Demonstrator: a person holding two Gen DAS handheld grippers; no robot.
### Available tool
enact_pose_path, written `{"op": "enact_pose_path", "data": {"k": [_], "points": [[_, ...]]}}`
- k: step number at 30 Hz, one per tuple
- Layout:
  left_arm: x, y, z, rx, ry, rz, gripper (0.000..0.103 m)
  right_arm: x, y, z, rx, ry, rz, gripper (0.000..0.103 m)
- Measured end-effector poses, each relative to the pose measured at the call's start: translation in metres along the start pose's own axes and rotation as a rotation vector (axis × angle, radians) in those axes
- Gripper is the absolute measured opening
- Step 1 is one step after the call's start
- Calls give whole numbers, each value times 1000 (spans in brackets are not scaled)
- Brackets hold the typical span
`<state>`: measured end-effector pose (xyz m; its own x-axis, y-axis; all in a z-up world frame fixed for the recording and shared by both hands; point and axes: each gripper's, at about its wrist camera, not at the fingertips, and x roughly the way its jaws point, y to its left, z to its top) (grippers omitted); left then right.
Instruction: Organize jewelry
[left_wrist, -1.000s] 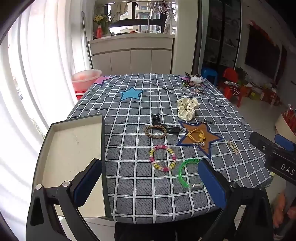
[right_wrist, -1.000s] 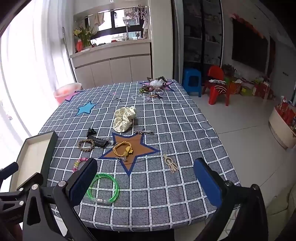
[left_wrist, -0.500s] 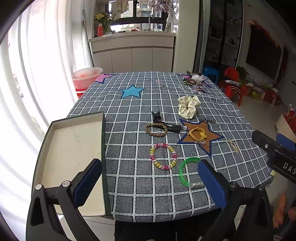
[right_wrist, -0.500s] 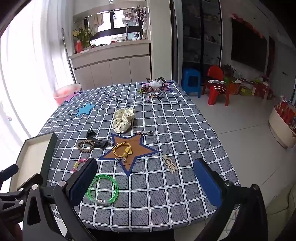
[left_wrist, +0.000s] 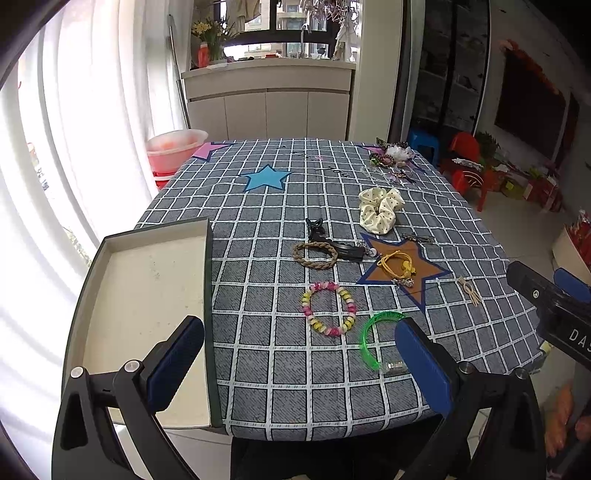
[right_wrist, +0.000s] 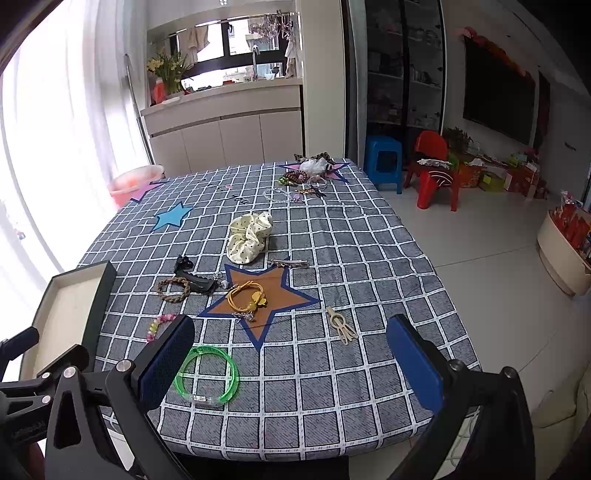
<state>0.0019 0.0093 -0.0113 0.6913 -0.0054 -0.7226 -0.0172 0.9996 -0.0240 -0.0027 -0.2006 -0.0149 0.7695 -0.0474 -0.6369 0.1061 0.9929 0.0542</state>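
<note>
Jewelry lies loose on a grey checked tablecloth. A pink and yellow bead bracelet (left_wrist: 330, 309), a green bangle (left_wrist: 370, 339) (right_wrist: 207, 374), a brown braided bracelet (left_wrist: 315, 256) (right_wrist: 173, 289), a yellow cord bracelet (left_wrist: 397, 263) (right_wrist: 246, 296) on an orange star, a cream scrunchie (left_wrist: 380, 209) (right_wrist: 248, 237) and a beige hair clip (right_wrist: 340, 326) show. An open empty tray (left_wrist: 147, 306) sits at the table's left edge. My left gripper (left_wrist: 299, 363) is open and empty above the near edge. My right gripper (right_wrist: 291, 365) is open and empty, to its right.
A black claw clip (left_wrist: 316, 227) and a black barrette (left_wrist: 349, 252) lie by the braided bracelet. A heap of more jewelry (right_wrist: 308, 173) sits at the far right corner. A pink basin (left_wrist: 175, 147) stands beyond the table's far left. Red chair (right_wrist: 434, 168) on the right.
Both grippers have lifted and drawn back slightly, so the table sits a little lower and farther in view. Nothing on the table has moved. Both stay open.
</note>
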Motion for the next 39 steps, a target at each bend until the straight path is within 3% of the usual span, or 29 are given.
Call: {"op": "enact_pose_path", "data": {"k": [39], "points": [[10, 4, 4, -19, 21, 5, 103, 5, 2, -2, -3, 9, 5, 103]]}}
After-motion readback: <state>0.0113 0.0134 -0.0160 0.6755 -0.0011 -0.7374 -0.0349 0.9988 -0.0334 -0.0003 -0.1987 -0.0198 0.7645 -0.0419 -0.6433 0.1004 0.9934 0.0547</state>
